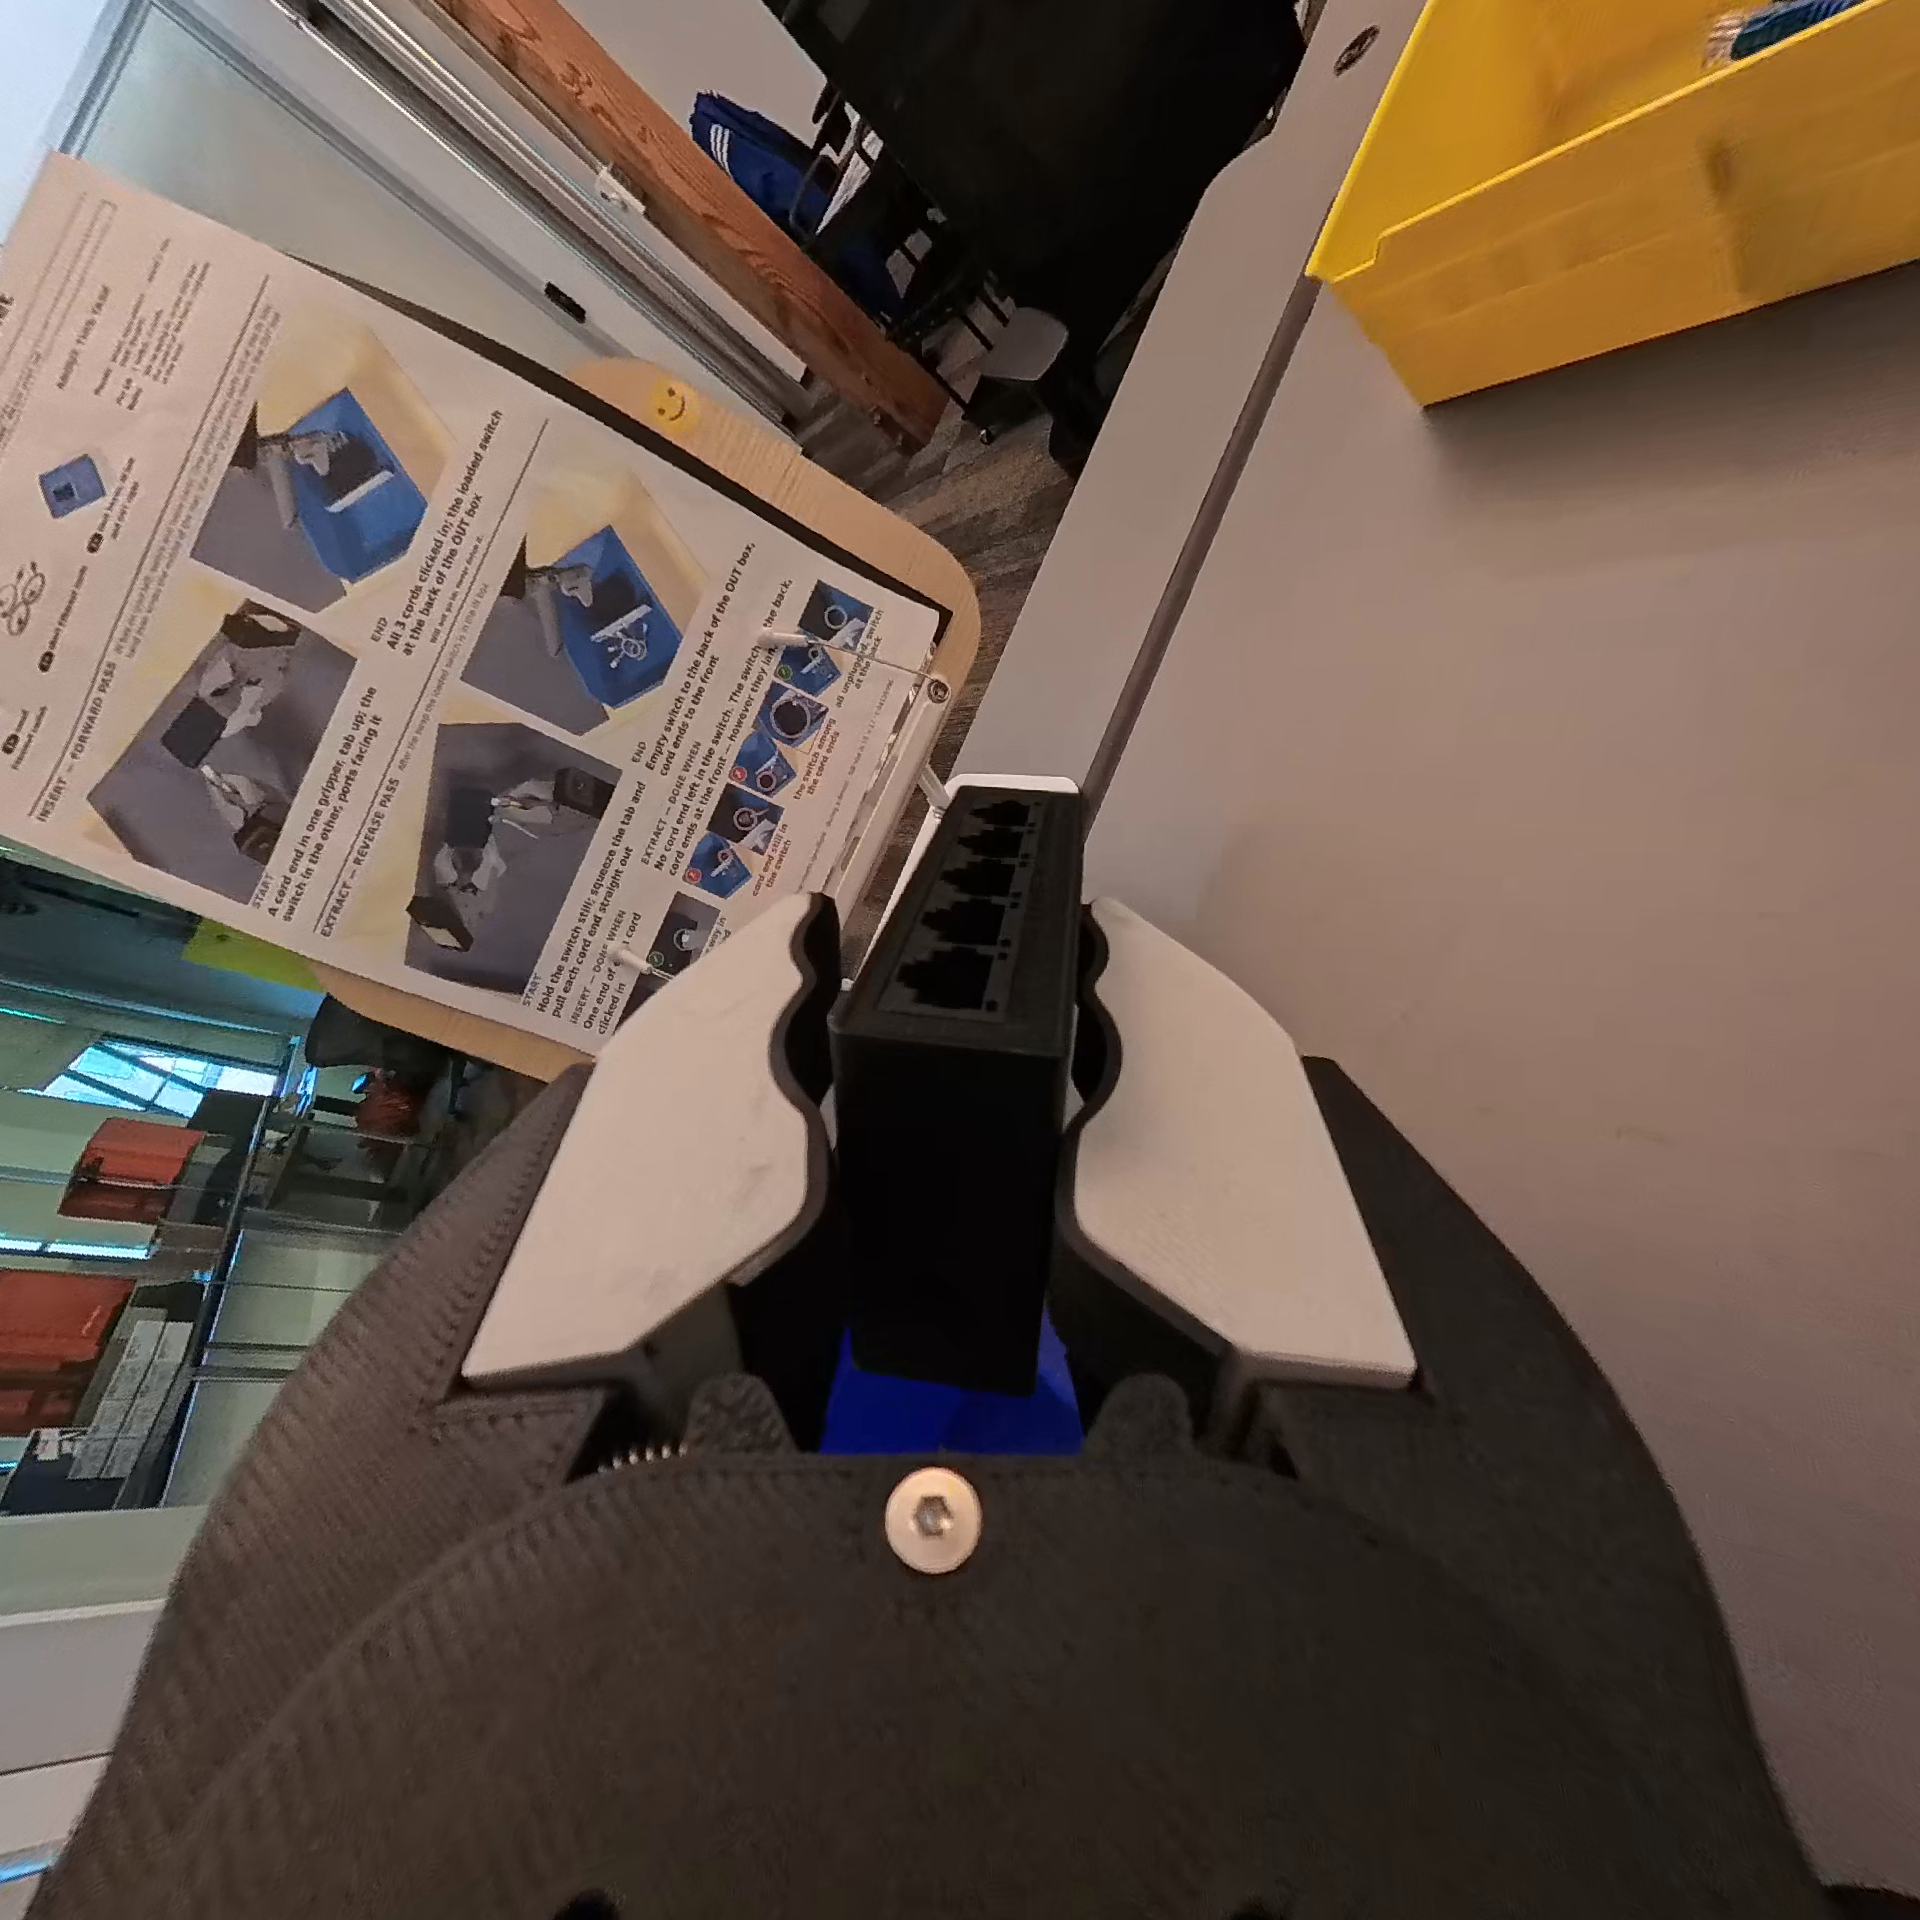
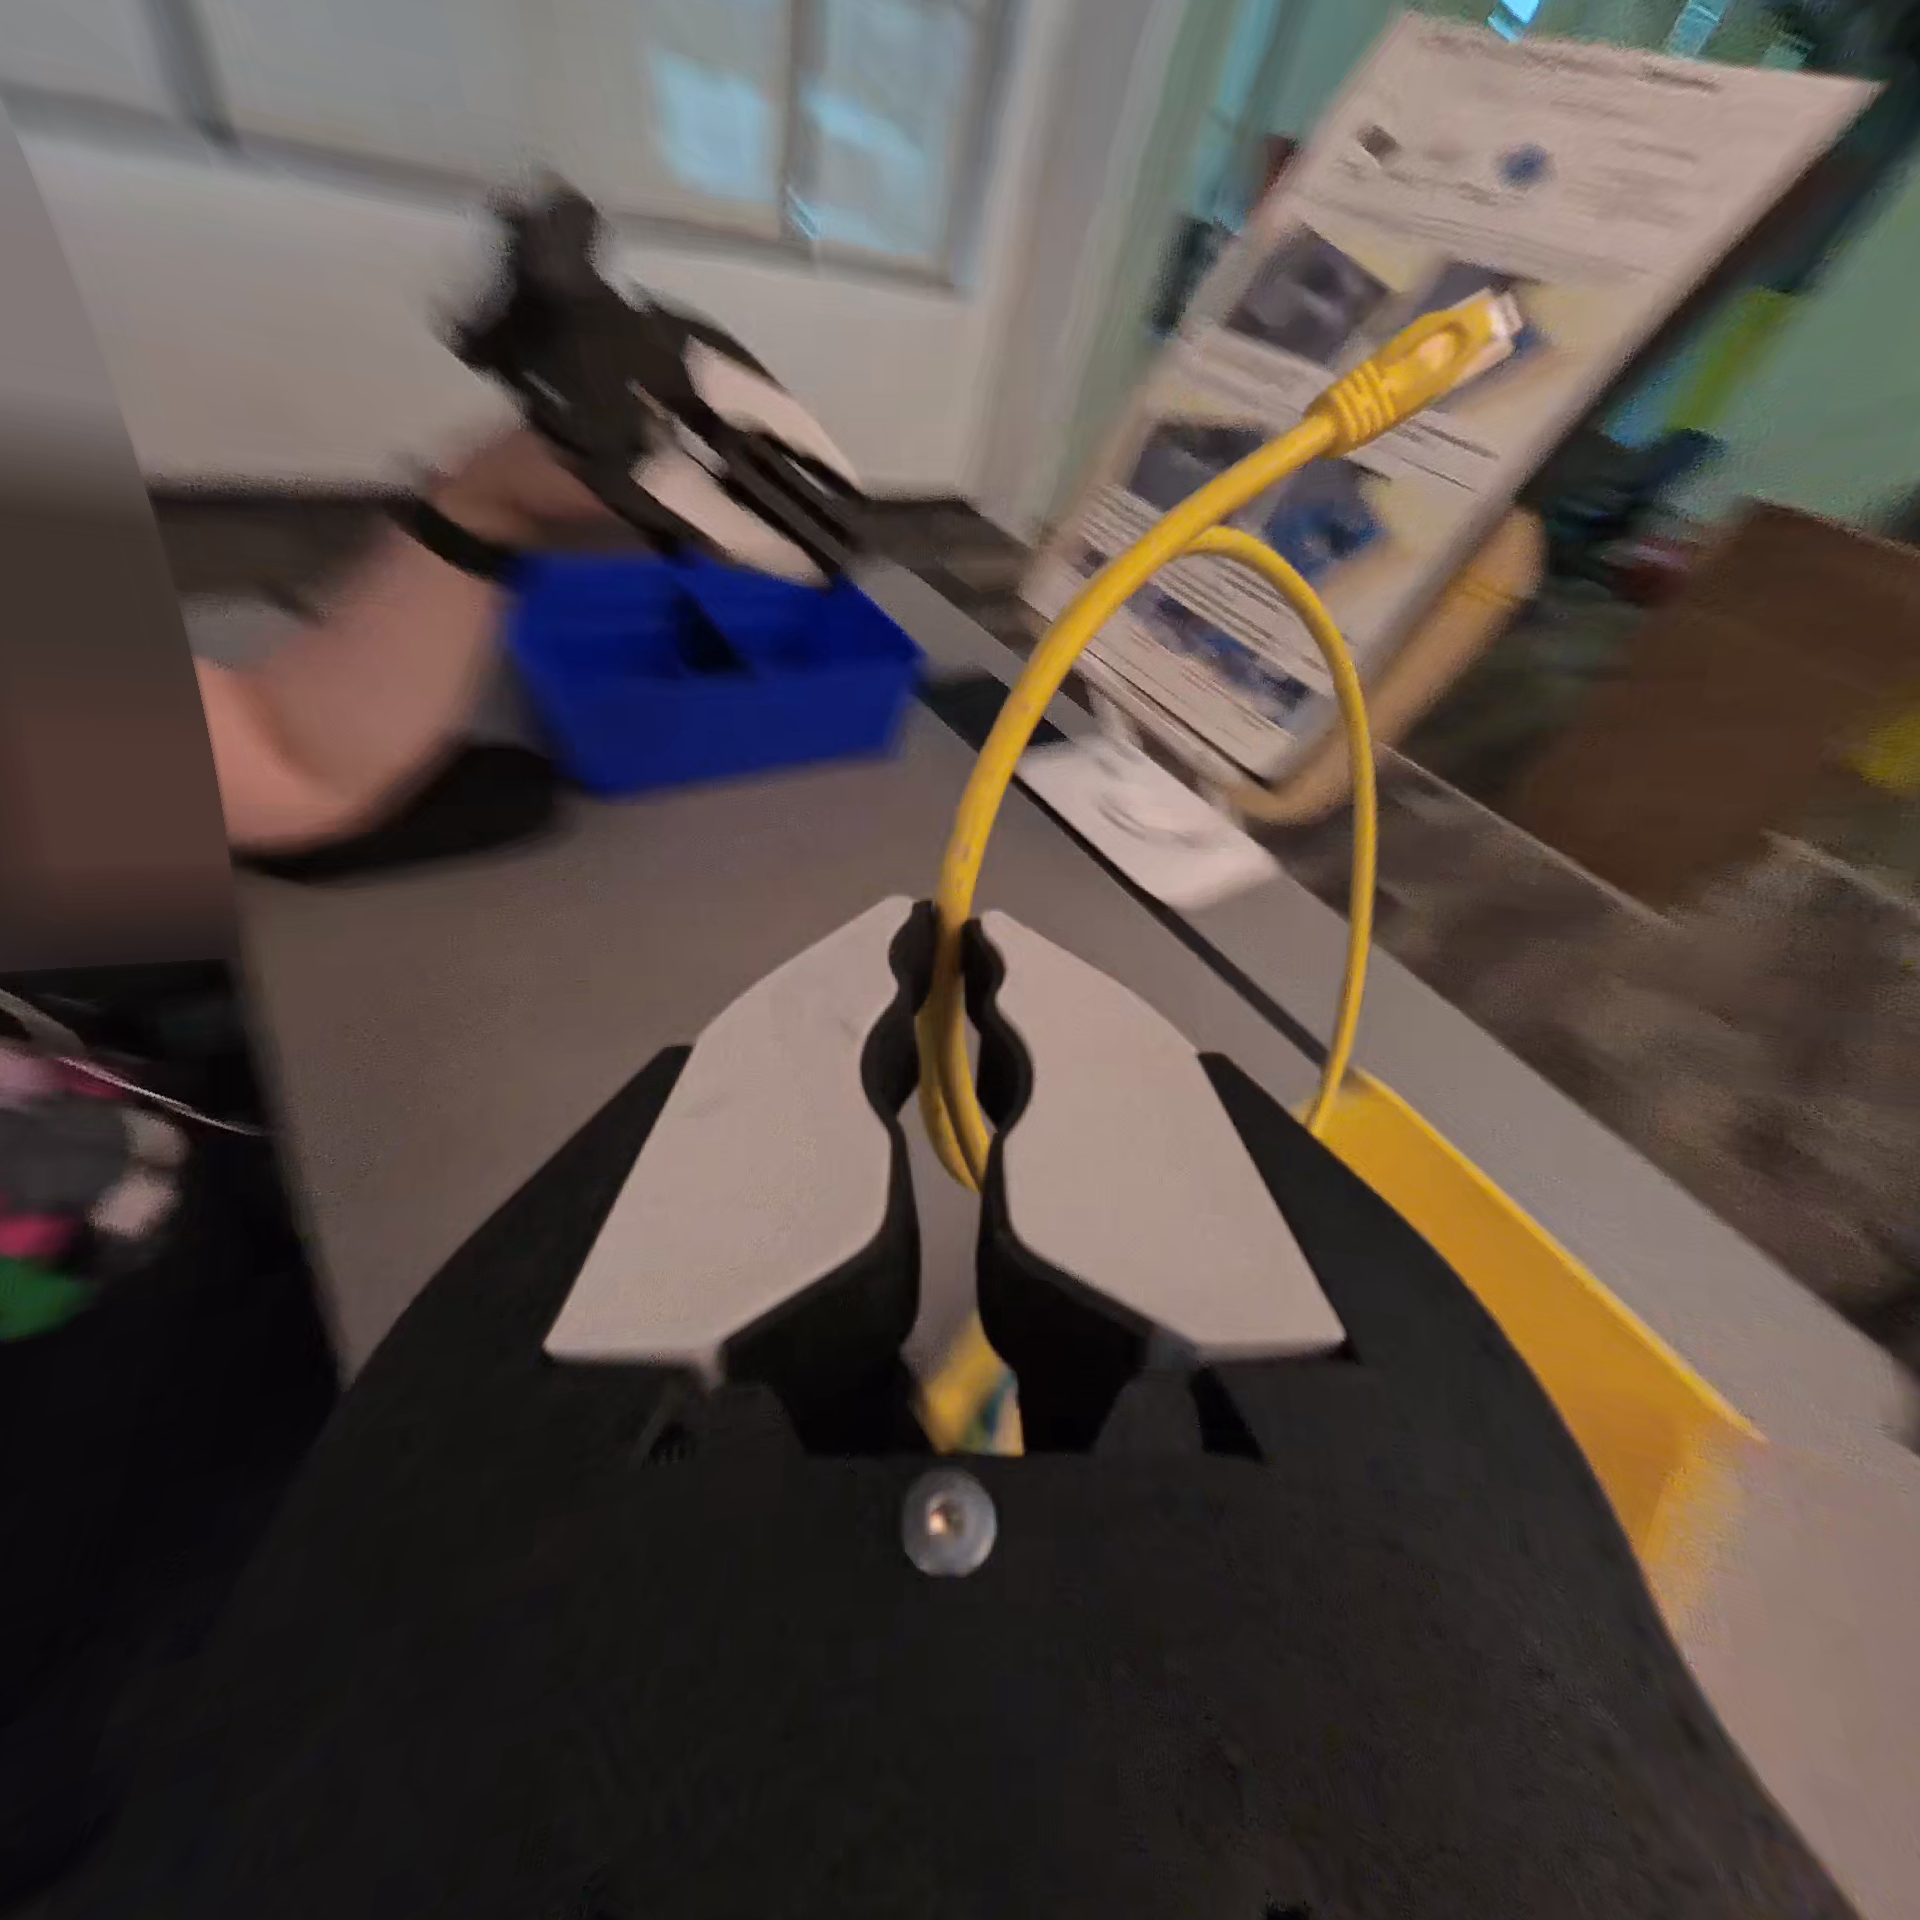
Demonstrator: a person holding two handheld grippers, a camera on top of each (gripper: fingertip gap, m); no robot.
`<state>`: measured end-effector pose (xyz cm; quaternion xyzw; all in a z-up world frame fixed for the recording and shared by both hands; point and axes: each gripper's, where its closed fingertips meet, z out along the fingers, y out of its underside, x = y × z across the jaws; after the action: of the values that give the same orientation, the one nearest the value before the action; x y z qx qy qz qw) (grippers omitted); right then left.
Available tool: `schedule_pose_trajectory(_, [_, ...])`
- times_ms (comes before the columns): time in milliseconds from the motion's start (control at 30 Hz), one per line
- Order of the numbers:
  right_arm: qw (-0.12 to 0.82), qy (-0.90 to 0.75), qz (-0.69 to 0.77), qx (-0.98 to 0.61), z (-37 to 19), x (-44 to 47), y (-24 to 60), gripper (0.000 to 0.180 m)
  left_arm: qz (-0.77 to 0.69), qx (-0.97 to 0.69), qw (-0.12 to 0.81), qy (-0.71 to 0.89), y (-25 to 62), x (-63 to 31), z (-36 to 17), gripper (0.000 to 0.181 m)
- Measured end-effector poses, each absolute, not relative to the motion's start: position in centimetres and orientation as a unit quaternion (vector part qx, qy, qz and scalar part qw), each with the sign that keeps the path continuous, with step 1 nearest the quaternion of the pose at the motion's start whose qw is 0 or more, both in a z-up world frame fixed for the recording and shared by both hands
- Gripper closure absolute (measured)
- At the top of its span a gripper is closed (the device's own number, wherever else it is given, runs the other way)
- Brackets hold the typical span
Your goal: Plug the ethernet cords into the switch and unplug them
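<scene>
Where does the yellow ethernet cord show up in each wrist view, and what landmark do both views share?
Left wrist view: the yellow ethernet cord is not in it.
Right wrist view: yellow ethernet cord loops up from the right gripper, centre frame.
Shared landmark: the instruction poster standing at the table edge.

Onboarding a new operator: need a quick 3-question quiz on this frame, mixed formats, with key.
1. True or false: the left gripper is shut on the black switch.
2. Multiple choice: what does the right gripper hold? A) a blue bin B) a yellow ethernet cord C) nothing
3. Fill in: the cord's free plug sticks up in the air, and its other end trails down into the ______ bin.

Key: 1 true; 2 B; 3 yellow
</scene>
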<state>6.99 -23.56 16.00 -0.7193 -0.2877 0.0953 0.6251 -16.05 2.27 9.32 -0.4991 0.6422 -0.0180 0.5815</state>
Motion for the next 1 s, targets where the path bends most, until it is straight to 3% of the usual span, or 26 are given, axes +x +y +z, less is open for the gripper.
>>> schedule_pose_trajectory(100, [0.553, -0.275, -0.032, -0.786, 13.5, 12.1, -23.0, 0.173, -0.014, -0.497, 0.577, 0.648, 2.2, -15.7, 9.0, 0.138])
schedule_pose_trajectory(167, [0.5, -0.279, -0.033, -0.82, 10.0, 13.3, -22.5, 0.173, -0.009, -0.497, 0.573, 0.652, 2.1, -15.4, 8.7, 0.138])
schedule_pose_trajectory(333, [0.275, -0.3, -0.08, -0.91, -4.1, 16.4, -23.0, 0.173, -0.007, -0.493, 0.571, 0.656, 1.8, -15.2, 8.5, 0.138])
schedule_pose_trajectory(433, [0.21, -0.318, -0.093, -0.92, -8.7, 16.4, -23.4, 0.173, -0.01, -0.493, 0.572, 0.656, 1.8, -15.2, 8.6, 0.138])
schedule_pose_trajectory(667, [0.13, -0.279, -0.061, -0.949, -9.0, 16.9, -25.3, 0.173, -0.008, -0.492, 0.569, 0.658, 1.8, -15.2, 8.5, 0.138])
schedule_pose_trajectory(1000, [0.136, -0.282, -0.022, -0.949, -6.3, 16.0, -27.5, 0.172, -0.008, -0.487, 0.568, 0.663, 1.4, -14.9, 8.4, 0.138])
